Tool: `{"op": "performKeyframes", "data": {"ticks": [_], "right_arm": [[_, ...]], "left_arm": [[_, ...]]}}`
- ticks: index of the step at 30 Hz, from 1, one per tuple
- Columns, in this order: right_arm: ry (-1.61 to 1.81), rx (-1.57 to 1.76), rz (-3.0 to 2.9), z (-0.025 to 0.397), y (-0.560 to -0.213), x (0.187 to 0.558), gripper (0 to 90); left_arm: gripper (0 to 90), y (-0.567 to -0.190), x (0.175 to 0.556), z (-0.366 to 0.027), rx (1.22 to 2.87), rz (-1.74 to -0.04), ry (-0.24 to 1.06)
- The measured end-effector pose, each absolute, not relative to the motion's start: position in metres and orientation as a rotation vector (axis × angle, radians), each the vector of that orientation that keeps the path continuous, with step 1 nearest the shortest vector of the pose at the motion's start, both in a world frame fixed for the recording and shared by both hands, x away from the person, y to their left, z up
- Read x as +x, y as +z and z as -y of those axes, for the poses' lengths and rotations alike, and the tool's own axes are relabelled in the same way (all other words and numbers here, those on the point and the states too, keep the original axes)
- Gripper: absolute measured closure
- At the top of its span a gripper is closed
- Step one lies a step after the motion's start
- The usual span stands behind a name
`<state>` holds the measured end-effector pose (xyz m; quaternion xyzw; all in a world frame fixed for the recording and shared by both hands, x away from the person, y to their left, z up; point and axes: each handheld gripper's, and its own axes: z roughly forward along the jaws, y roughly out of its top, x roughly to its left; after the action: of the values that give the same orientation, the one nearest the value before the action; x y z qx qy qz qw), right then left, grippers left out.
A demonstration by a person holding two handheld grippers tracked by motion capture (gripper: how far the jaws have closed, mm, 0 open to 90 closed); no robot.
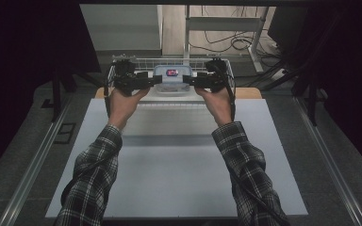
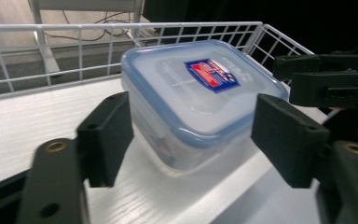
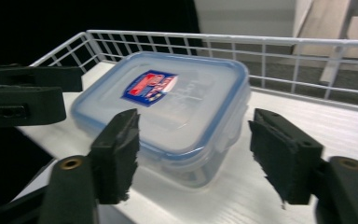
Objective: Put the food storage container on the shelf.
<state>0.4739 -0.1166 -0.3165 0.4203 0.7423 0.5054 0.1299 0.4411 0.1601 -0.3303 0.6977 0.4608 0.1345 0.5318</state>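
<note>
A clear plastic container (image 1: 172,78) with a blue-rimmed lid and a red and blue label rests on the white floor of a wire basket (image 1: 169,60) at the table's far edge. My left gripper (image 1: 153,81) stands at its left side and my right gripper (image 1: 190,81) at its right. In the left gripper view the container (image 2: 191,98) lies between the spread jaws of the open left gripper (image 2: 196,140). The right gripper view shows the container (image 3: 168,102) the same way, a corner between the jaws of the open right gripper (image 3: 200,158).
The basket's white wire walls (image 2: 74,28) (image 3: 214,37) rise close behind and beside the container. A grey mat (image 1: 169,179) covers the table in front. Cables and a metal frame (image 1: 226,33) lie on the floor beyond. Dark curtains flank the table.
</note>
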Motion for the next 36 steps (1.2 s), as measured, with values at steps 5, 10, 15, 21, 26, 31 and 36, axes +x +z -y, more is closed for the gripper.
{"op": "performKeyframes", "data": {"ticks": [5, 10, 15, 21, 26, 31, 36], "right_arm": [[1.462, 1.148, -2.170, 0.117, -0.316, 0.467, 19.4], [1.443, 1.108, -2.194, 0.116, -0.319, 0.459, 12.2], [1.431, 1.103, -2.206, 0.116, -0.324, 0.454, 9.5], [1.400, 1.065, -2.223, 0.119, -0.335, 0.443, 6.8], [1.367, 1.045, -2.226, 0.121, -0.342, 0.436, 5.8], [1.372, 1.018, -2.225, 0.125, -0.346, 0.426, 4.8], [1.371, 1.005, -2.242, 0.128, -0.348, 0.417, 4.7]], "left_arm": [[18.3, -0.333, 0.434, -0.159, 1.679, -1.056, 0.333], [11.6, -0.339, 0.426, -0.157, 1.713, -1.038, 0.334], [8.8, -0.345, 0.418, -0.156, 1.725, -1.026, 0.338], [4.6, -0.352, 0.403, -0.155, 1.757, -1.005, 0.337], [4.3, -0.357, 0.395, -0.154, 1.791, -0.986, 0.365], [3.8, -0.360, 0.383, -0.154, 1.803, -0.957, 0.397], [2.8, -0.366, 0.370, -0.150, 1.813, -0.926, 0.393]]}}
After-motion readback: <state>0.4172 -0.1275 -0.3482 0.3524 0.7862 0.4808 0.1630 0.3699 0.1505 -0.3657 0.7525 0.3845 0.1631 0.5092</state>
